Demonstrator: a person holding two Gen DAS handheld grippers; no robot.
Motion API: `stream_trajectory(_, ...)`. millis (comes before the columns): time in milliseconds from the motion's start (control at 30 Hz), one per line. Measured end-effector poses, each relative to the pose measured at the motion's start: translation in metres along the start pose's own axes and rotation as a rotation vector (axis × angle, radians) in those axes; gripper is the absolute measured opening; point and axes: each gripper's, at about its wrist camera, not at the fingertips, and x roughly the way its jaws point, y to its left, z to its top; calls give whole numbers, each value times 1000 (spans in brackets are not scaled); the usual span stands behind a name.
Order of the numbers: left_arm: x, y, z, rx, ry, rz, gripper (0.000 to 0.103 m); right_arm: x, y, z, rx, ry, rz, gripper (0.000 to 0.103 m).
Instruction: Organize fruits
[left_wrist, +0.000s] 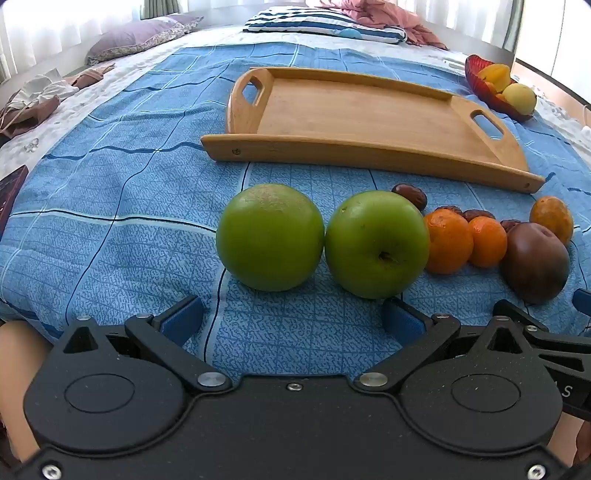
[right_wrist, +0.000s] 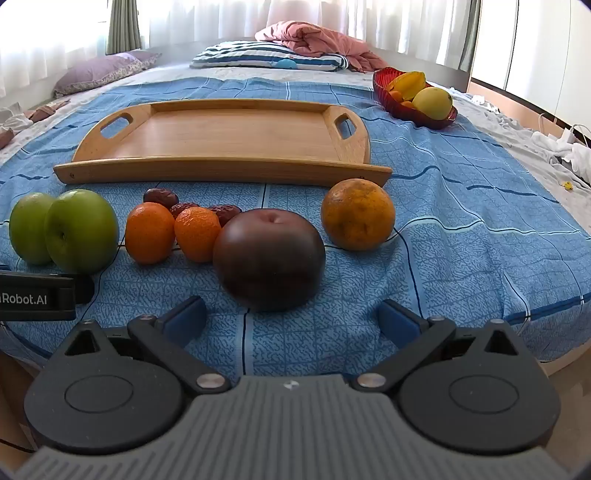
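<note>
My left gripper (left_wrist: 291, 319) and my right gripper (right_wrist: 291, 317) both hover with jaws spread wide and nothing between them, angled down over the blue patterned bedspread (right_wrist: 461, 236). The landmark is the empty rectangular bamboo tray with cut-out handles (right_wrist: 229, 136). In front of the tray, nearer to me, the fruits lie in a loose row: two round green apples (left_wrist: 269, 236) (left_wrist: 376, 243) touching each other, two small orange mandarins (right_wrist: 149, 232) (right_wrist: 197, 234), wrinkled brown dates (right_wrist: 160, 197) just behind them, a dark brown-red round fruit (right_wrist: 269, 258), and a mottled orange-green citrus (right_wrist: 357, 214). Beyond the tray's right end sits a red glass bowl (right_wrist: 413, 110) holding yellow fruit.
</note>
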Motion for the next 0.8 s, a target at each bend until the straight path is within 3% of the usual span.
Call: stream_trajectory(800, 0, 0, 0, -3, -2, -3, 103, 0, 0, 0, -3, -1, -1, 103)
